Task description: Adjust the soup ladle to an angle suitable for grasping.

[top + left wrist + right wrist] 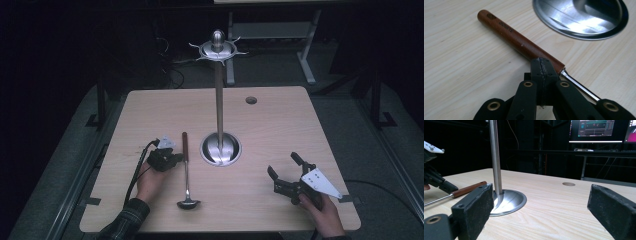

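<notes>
High view: ladle (186, 170) flat on table (280, 125), left of stand (219, 100). Left gripper view: left gripper (541, 65) pinched together beside wooden handle; reopen, straddle handle squarely. Right gripper view: right gripper (540, 202) spread wide, empty.

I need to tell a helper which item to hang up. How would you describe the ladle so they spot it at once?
Start from the tall steel stand in the middle of the table. Just left of its round base lies the ladle, bowl toward the person. Its brown wooden handle sets it apart; the left gripper is at that handle.
</notes>
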`<state>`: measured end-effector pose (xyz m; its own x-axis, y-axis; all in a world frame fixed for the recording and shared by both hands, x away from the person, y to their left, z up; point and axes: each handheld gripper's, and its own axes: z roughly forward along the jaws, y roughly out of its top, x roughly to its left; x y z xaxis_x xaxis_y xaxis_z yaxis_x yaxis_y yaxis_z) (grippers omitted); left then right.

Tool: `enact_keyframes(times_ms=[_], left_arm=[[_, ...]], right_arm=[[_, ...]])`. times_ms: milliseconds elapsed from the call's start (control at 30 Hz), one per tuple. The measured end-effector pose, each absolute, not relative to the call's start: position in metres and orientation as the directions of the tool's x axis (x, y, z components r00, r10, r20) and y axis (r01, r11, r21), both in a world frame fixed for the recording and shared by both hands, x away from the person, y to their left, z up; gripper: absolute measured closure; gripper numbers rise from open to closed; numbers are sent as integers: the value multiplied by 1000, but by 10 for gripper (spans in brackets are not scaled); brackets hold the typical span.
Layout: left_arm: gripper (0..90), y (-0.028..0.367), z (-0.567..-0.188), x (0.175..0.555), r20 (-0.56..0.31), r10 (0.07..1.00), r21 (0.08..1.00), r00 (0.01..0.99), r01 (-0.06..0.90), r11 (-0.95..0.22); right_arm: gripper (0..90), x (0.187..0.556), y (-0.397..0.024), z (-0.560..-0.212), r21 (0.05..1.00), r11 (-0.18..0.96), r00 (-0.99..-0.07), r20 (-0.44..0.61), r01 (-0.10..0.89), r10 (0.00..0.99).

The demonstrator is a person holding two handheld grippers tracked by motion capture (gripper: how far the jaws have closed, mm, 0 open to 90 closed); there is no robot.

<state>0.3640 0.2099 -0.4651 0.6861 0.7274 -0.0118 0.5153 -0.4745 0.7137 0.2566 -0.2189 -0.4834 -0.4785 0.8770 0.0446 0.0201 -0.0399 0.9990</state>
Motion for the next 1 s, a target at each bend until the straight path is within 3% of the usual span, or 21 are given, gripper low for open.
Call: enact_keyframes(times_ms=[633, 833, 1000], left_arm=[[899, 189, -464, 361, -10, 669, 696, 743, 486, -529], [898, 190, -453, 354, -86, 652, 699, 754, 512, -499], [898, 188, -437, 336, -123, 600, 664, 791, 515, -542]], right_arm=[[63, 257, -219, -483, 999, -39, -478, 43, 18, 877], [63, 256, -219, -483, 999, -39, -479, 42, 18, 877], [63, 256, -219, -483, 999, -38, -481, 42, 18, 876]])
